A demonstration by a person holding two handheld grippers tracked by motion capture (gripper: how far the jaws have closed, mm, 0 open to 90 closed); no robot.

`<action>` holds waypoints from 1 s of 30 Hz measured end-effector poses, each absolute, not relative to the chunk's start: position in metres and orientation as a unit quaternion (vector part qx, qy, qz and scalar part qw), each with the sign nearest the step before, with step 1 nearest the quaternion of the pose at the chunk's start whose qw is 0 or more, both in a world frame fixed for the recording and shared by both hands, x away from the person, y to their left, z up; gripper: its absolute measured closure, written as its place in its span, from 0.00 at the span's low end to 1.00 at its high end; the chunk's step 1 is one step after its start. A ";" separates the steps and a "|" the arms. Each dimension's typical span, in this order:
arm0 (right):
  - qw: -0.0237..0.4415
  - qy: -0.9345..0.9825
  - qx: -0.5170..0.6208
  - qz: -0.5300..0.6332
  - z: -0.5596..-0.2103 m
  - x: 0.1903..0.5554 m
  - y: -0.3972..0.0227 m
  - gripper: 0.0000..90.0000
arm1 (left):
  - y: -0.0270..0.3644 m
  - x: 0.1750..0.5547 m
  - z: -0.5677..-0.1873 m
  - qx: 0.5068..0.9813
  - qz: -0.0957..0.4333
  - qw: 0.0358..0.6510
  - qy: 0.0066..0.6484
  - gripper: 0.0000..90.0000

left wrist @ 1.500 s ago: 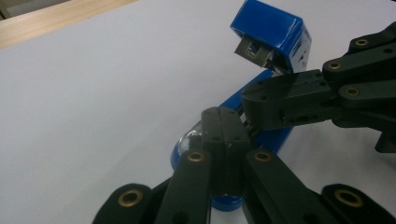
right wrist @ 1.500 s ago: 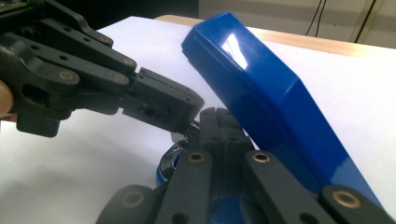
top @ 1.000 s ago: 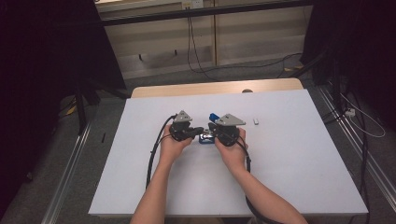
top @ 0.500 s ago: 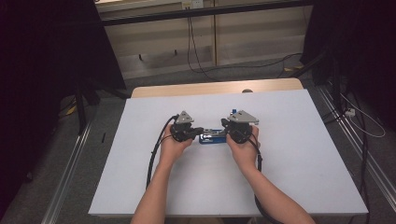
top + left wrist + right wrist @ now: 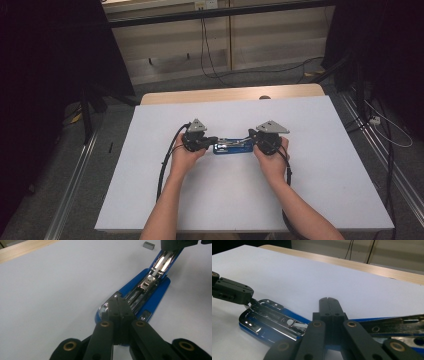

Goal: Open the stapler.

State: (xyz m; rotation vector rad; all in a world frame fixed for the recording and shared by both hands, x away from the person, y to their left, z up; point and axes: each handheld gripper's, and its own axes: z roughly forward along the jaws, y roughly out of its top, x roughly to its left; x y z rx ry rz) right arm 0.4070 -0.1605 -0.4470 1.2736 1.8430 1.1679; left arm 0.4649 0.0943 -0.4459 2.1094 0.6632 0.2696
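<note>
1. High view: a blue stapler (image 5: 233,146) lies swung fully open in the middle of the white counter (image 5: 320,180), its two halves laid out end to end between the person's hands.
2. Left gripper (image 5: 214,140) meets the stapler's left end; in the left gripper view its fingers (image 5: 119,305) are clenched together with nothing between them, and the tip rests on the chrome nose of the base, probably to pin that half flat so it cannot slide.
3. Right gripper (image 5: 251,139) comes in from the opposite end. In the right gripper view its fingers (image 5: 329,305) are likewise pressed shut and empty, lying over the blue arm just beside the hinge; whether they actually touch it I cannot tell.
4. Pushing with closed tips instead of pinching suits a flat, spread tool, since the metal offers little to grip from above.
5. Opposed hands steady the stapler from both ends, which seems to be the reason for the mirrored pose.
6. Left gripper view also shows the open staple channel (image 5: 160,263) facing up and a small grey block, perhaps a strip of staples (image 5: 149,245), lying well apart on the counter beyond; loading looks like the likely aim.
</note>
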 end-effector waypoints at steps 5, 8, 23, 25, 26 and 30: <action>0.307 0.703 0.473 0.433 -0.449 0.407 -0.161 1.00 | 0.094 0.465 -0.446 0.849 0.107 0.443 0.268 1.00; 0.302 0.705 0.482 0.423 -0.455 0.408 -0.166 1.00 | 0.095 0.465 -0.446 0.849 0.107 0.443 0.268 1.00; 0.291 0.700 0.484 0.436 -0.459 0.409 -0.182 1.00 | 0.093 0.464 -0.444 0.852 0.113 0.434 0.270 1.00; 0.289 0.702 0.483 0.437 -0.459 0.410 -0.182 1.00 | 0.093 0.464 -0.444 0.852 0.113 0.434 0.270 1.00; 0.289 0.703 0.482 0.435 -0.458 0.410 -0.181 1.00 | 0.093 0.464 -0.444 0.852 0.113 0.434 0.270 1.00; 0.289 0.709 0.477 0.432 -0.458 0.411 -0.182 1.00 | 0.094 0.464 -0.442 0.845 0.112 0.447 0.272 1.00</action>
